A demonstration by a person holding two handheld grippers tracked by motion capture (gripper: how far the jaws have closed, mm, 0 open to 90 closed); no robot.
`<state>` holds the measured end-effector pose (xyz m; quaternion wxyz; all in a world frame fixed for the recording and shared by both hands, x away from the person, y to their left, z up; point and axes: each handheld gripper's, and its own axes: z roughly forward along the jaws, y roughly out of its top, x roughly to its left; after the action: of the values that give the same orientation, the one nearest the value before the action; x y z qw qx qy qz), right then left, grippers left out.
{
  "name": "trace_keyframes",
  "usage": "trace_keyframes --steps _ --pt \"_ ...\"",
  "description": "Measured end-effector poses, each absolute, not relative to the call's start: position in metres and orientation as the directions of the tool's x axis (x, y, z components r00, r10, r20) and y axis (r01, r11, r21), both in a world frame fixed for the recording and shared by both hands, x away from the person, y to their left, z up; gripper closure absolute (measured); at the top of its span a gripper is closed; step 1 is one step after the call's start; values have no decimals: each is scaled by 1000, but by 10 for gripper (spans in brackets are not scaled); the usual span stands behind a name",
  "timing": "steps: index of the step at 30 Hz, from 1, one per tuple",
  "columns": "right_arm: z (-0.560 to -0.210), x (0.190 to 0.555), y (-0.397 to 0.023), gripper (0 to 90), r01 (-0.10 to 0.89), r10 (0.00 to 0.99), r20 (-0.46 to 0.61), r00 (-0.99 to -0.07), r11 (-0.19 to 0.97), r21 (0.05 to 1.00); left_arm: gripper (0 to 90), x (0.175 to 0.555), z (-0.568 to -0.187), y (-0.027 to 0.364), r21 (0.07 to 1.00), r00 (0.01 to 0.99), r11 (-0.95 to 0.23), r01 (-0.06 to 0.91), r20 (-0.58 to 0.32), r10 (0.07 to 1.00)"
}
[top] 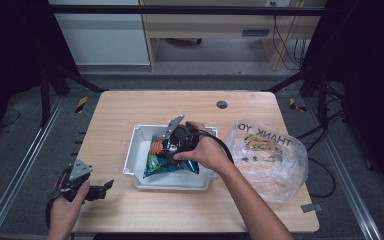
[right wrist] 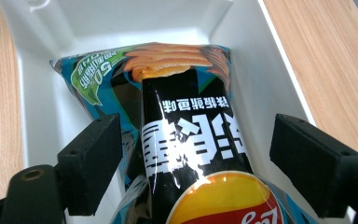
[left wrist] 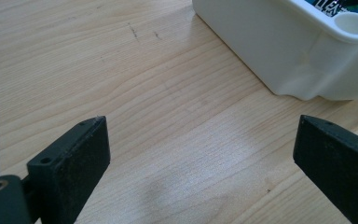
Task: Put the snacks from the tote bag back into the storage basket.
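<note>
Over at the left edge of the light wooden table (top: 130, 105), the left gripper (top: 106, 186) is resting with jaws spread wide on bare wood, just short of the one white plastic bin (top: 135, 150). Inside it, one blue-and-black crisp packet (top: 166, 159) is lying, the right gripper (right wrist: 193, 163) hanging over it, jaws apart. Rightmost, one clear plastic bag (top: 272, 157) is sitting.

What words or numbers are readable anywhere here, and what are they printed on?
"THANK YO", upside down, the rest cut off by folds: on the clear plastic bag right of the white bin.
"50" with small Chinese characters, too small to read: on the chip bag.
Large white Chinese characters, upside down: on its black band; I cannot read them reliably.
Partial red logo letters at its bottom edge: cut off.
</note>
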<state>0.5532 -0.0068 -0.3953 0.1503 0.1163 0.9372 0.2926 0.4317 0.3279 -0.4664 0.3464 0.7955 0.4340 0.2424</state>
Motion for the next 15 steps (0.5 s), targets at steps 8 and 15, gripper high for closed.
trace_keyframes --steps 8,15 --pt "-392 550 -6 117 160 331 -199 -922 798 581 34 432 -466 327 756 510 -393 523 92 855" --pt "-386 545 -7 116 151 328 -197 -924 786 600 33 433 -467 327 759 502 -386 524 91 860"
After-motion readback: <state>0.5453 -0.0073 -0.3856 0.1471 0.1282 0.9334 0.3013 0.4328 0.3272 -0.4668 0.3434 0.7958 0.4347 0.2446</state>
